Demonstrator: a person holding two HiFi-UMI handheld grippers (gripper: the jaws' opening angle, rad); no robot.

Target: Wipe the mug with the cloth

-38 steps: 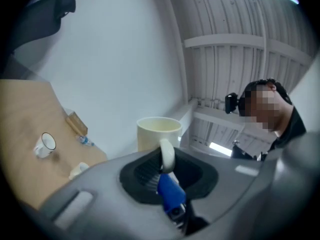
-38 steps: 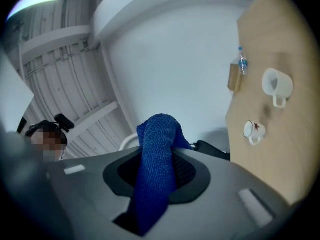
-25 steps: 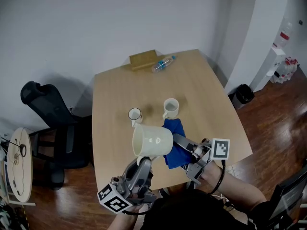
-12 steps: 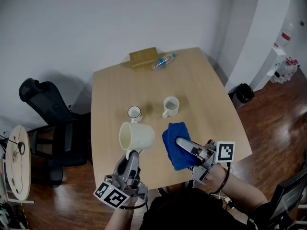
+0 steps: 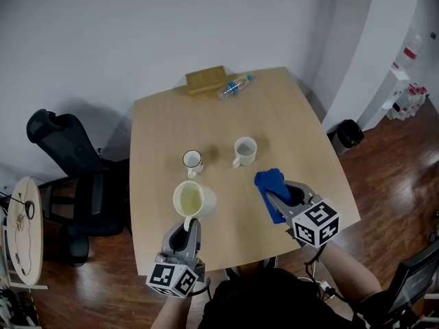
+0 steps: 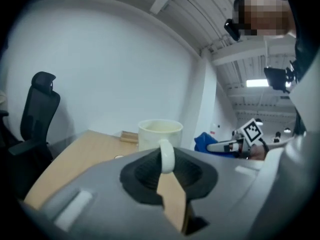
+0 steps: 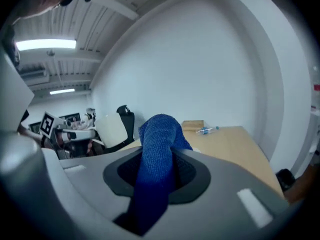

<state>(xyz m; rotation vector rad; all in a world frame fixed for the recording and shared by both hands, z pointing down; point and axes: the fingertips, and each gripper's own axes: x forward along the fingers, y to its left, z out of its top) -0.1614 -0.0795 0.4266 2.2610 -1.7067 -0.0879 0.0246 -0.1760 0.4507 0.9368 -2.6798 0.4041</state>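
The left gripper (image 5: pixel 191 223) is held nearly level above the near edge of the desk (image 5: pixel 274 108), its jaws pinched on the handle of the cream mug (image 5: pixel 190 199), which is seen upright. The right gripper (image 5: pixel 276 199) is tipped slightly down and clamped on the blue cloth (image 5: pixel 269 181), well apart from the mug. The mug's base is hidden by its own body; it is perhaps resting on the desk.
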